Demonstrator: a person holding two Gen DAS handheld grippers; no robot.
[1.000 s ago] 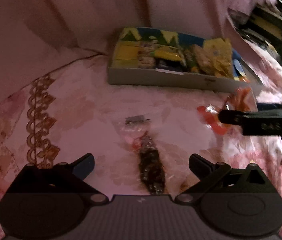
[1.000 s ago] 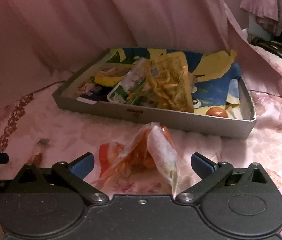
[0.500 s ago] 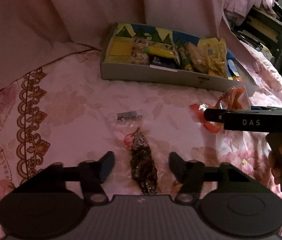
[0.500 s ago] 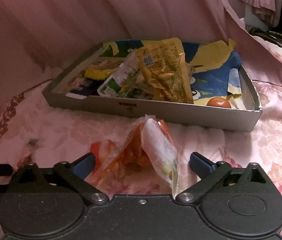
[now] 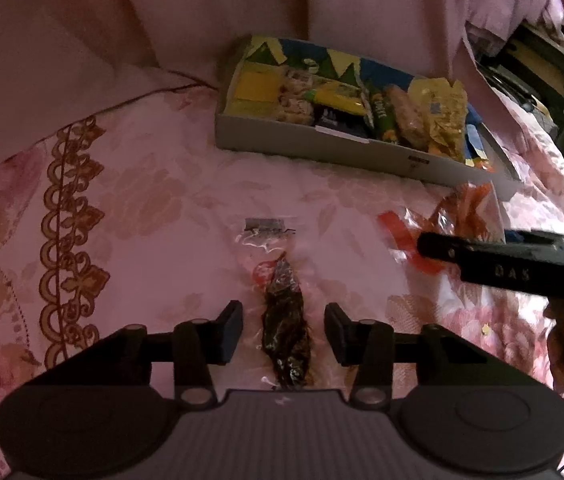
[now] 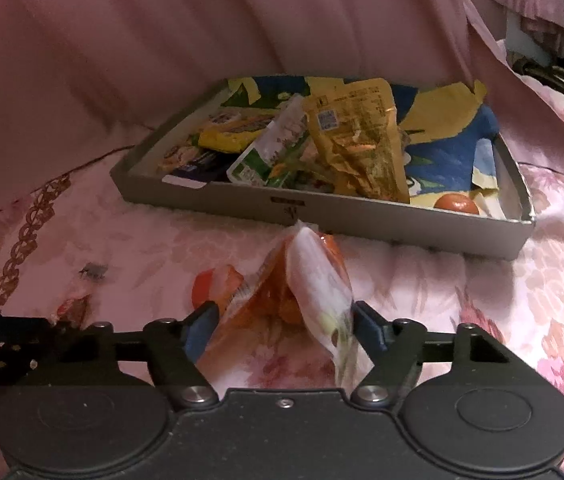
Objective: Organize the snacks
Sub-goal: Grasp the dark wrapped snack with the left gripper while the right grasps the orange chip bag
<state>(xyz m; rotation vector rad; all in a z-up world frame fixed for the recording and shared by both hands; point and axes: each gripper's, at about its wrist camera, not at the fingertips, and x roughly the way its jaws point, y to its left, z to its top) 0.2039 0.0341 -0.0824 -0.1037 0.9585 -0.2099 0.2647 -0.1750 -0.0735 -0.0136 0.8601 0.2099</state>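
Observation:
A grey cardboard tray [image 5: 322, 148] [image 6: 362, 220] holds several snack packets at the back of a pink floral bedspread. A clear packet of dark snack [image 5: 286, 332] lies between the fingers of my left gripper [image 5: 282, 334], which stands half closed around it with a gap on each side. My right gripper [image 6: 282, 326] has its fingers against both sides of an orange and clear snack bag [image 6: 298, 292], which also shows in the left wrist view [image 5: 454, 216]. The right gripper's side [image 5: 514, 264] shows there too.
A pink curtain [image 6: 201, 40] hangs behind the tray. Dark furniture [image 5: 542, 72] stands at the far right. A small orange round item [image 6: 456, 202] lies in the tray's right end. The bedspread has a brown embroidered border [image 5: 69, 232] at the left.
Both grippers have narrowed from wide open. The left now brackets the dark packet closely; the right has closed onto the orange bag. The tray view has shifted slightly.

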